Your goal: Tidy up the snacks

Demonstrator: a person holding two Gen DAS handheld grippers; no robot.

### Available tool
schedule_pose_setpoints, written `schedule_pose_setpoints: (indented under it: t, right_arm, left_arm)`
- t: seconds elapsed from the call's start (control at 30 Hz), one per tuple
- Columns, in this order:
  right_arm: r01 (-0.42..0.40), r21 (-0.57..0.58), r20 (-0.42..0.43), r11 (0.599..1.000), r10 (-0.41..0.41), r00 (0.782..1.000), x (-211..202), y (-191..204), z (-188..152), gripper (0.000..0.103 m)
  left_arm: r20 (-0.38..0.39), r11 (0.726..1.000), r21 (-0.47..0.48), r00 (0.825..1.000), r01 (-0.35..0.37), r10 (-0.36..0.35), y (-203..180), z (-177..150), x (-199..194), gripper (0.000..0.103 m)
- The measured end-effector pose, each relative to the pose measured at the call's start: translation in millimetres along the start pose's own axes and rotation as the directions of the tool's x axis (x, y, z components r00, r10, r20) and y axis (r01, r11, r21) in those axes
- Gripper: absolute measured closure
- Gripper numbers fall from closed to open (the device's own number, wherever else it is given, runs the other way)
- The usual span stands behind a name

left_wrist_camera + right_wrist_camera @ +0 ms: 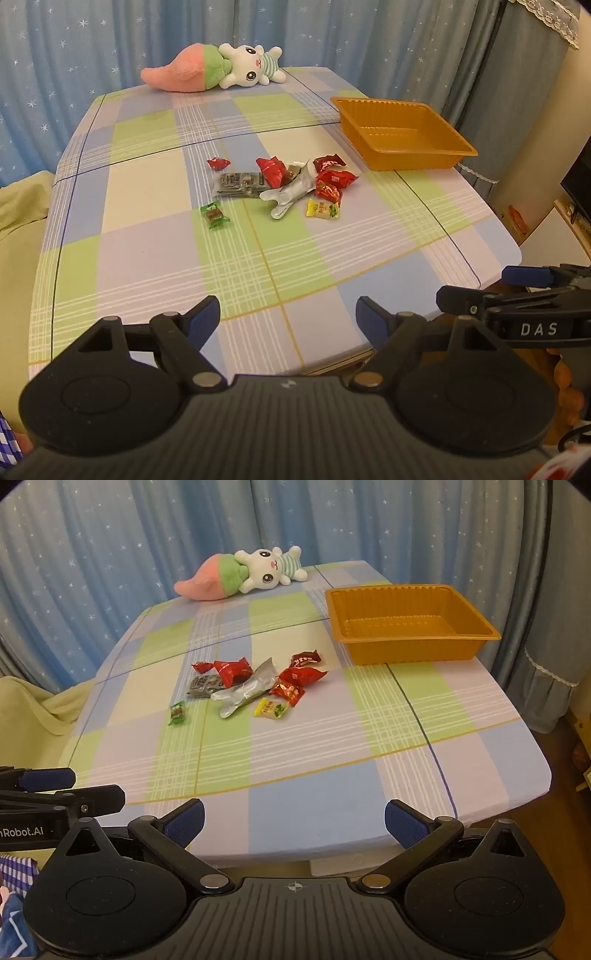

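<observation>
Several wrapped snacks lie in a loose pile mid-table: red packets (334, 179) (301, 675), a silver wrapper (291, 192) (245, 692), a dark packet (238, 183) (203, 686), a yellow candy (322, 209) (271, 708) and a green candy (214, 216) (177, 712). An empty orange plastic tray (402, 151) (406, 642) stands at the right rear. My left gripper (288, 317) is open and empty over the table's near edge. My right gripper (294, 821) is open and empty, also at the near edge, far from the snacks.
A plaid cloth covers the table (166, 258) (332, 738). A plush rabbit with a pink carrot (214, 68) (243, 574) lies at the far edge. Blue star curtains (92, 44) hang behind. A yellow-green cloth (18, 221) lies left of the table.
</observation>
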State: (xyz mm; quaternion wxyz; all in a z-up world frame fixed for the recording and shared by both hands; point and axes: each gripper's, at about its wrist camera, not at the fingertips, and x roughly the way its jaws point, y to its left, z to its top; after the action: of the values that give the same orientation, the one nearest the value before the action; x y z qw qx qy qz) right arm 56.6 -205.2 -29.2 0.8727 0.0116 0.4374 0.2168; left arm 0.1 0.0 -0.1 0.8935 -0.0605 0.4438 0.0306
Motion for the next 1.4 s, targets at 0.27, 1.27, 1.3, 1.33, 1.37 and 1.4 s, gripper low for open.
schedule_pose_setpoints:
  t: [0.27,1.27,1.3,1.33,1.37,1.4]
  right_arm:
    - [0.009,-0.008,-0.003,1.000,-0.009,1.000,2,1,0,0.000]
    - [0.001,-0.033,-0.021,0.999,-0.002,1.000,10,8,4,0.000]
    - [0.002,-0.033,-0.021,0.999,-0.002,1.000,10,8,4,0.000]
    - [0.001,-0.033,-0.021,0.999,-0.002,1.000,10,8,4,0.000]
    - [0.002,-0.033,-0.021,0.999,-0.002,1.000,10,8,4,0.000]
    - [0.002,-0.033,-0.021,0.999,-0.002,1.000,10,8,4,0.000]
  left_arm:
    - [-0.001,1.000,-0.008,1.000,-0.002,0.002,4,-2,1,0.024]
    - [-0.010,0.999,-0.030,1.000,-0.012,0.012,16,-2,2,0.024]
    - [-0.009,0.999,-0.030,1.000,-0.012,0.012,16,-2,2,0.024]
    - [-0.009,0.999,-0.029,1.000,-0.012,0.012,16,-2,2,0.024]
    - [-0.009,1.000,-0.029,1.000,-0.012,0.012,16,-2,2,0.024]
    - [-0.009,1.000,-0.029,1.000,-0.011,0.011,16,-2,2,0.024]
